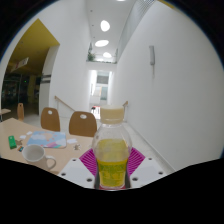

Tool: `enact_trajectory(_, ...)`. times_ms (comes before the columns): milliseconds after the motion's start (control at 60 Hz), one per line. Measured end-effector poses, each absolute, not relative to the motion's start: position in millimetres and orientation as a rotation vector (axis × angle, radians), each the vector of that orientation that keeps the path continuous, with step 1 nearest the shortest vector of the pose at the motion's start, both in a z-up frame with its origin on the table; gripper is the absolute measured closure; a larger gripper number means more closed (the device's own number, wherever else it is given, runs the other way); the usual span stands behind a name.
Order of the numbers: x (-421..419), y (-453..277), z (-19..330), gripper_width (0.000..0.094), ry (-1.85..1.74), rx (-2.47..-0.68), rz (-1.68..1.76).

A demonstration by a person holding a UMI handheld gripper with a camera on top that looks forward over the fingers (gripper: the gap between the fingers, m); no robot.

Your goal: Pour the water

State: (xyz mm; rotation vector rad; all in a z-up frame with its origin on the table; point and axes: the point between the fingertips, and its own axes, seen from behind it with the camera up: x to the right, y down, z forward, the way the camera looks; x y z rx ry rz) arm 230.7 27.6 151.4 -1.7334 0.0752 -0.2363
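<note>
My gripper (111,168) clamps a clear bottle (112,150) of yellowish liquid (tan cap on), upright; white mug (38,154) at nine o'clock.

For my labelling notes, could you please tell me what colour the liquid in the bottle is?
Yellow liquid in the clear plastic bottle, best in the gripper view.

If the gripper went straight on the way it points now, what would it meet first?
Nothing new: the bottle of yellowish liquid already sits between the gripper fingers, apparently gripped. Beyond it the way looks free along the corridor, past the table edge, though depth is unclear.
</note>
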Motion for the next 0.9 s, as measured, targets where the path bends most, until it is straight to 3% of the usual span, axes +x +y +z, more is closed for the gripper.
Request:
enact_trajectory(133, 225, 45, 89, 0.0586, 0.075, -1.800, -0.144)
enact_trajectory(317, 225, 51, 44, 0.0564, 0.066, -1.865, -0.115)
enact_trajectory(333, 228, 53, 60, 0.0568, 0.061, -1.846, -0.110)
enact_trajectory(483, 230, 46, 53, 0.0557, 0.088, -1.835, -0.077)
enact_trajectory(617, 232, 45, 52, 0.0427, 0.092, -1.850, -0.069)
enact_trajectory(700, 231, 37, 40, 0.0071, 0.092, -1.922, -0.067)
enact_trajectory(717, 231, 34, 41, 0.0050, 0.091, -1.927, -0.066)
enact_trajectory(900, 226, 1, 36, 0.0076, 0.068, -1.969, -0.056)
